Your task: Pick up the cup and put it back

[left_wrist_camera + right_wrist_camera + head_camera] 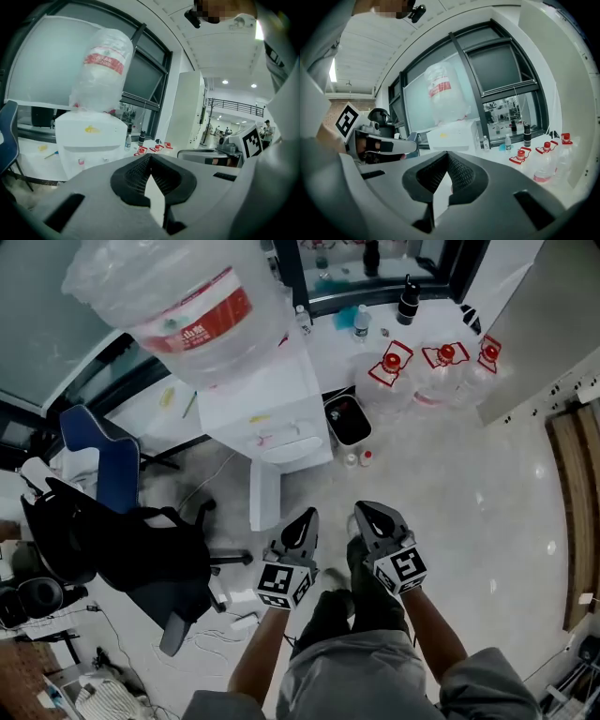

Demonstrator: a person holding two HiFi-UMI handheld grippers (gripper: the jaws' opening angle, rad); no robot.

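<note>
Ahead of the closed, empty jaws of my left gripper (305, 520) and right gripper (371, 513), I am seeing 1 water dispenser (267, 418) but making out no cup, and am expecting it light, crushable, best gripped gently across its wall.

Pale glossy floor (497, 521). Standing on it: a white water dispenser (272, 418), a black bin (349, 420) just beside its base, and three red-capped water jugs (441, 367) in a row near the wall. A black office chair (141, 554) and loose cables (211, 634) lie left of the dispenser.
</note>
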